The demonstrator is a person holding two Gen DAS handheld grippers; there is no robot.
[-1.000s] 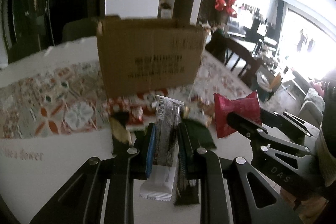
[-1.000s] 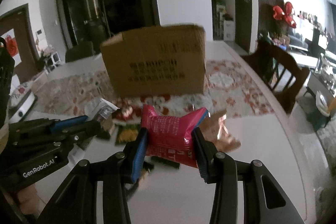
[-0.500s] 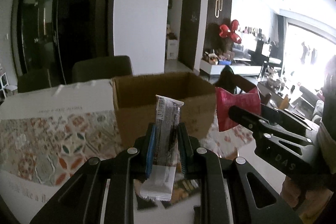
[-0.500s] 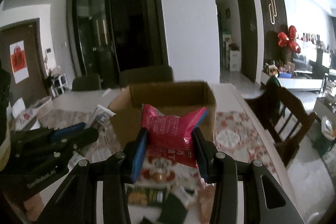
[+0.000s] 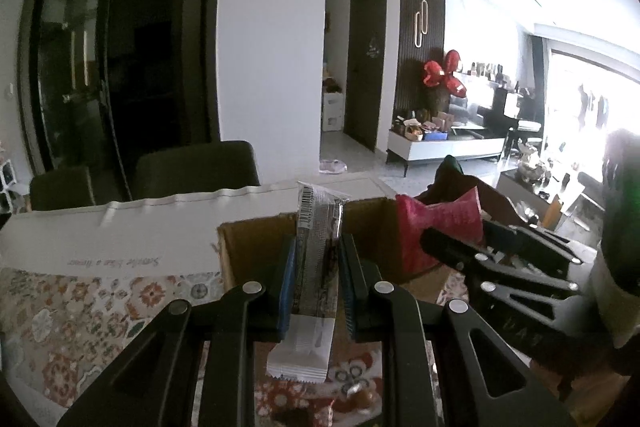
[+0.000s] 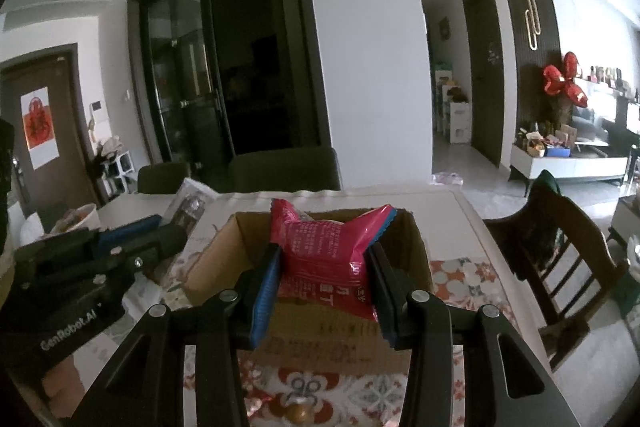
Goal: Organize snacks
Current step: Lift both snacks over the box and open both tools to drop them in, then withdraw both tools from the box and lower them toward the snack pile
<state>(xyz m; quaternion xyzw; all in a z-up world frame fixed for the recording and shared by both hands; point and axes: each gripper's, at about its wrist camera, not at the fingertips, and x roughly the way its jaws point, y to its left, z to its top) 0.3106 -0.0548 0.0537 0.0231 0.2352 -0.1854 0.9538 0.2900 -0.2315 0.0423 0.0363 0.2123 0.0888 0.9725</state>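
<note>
Two snacks in hand, not yet in the box.
Left gripper [image 5: 316, 287] fingers clamp a grey wrapper [image 5: 316, 255], right gripper [image 6: 322, 291] fingers squeeze a pink packet [image 6: 326, 247], both at the cardboard box [image 6: 320, 339] rim; loose snacks still on the surface [image 6: 460, 203].

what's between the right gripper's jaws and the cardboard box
Nothing but the crinkled pink-red snack packet the jaws grip, held over the open brown cardboard box, in the right wrist view.
</note>
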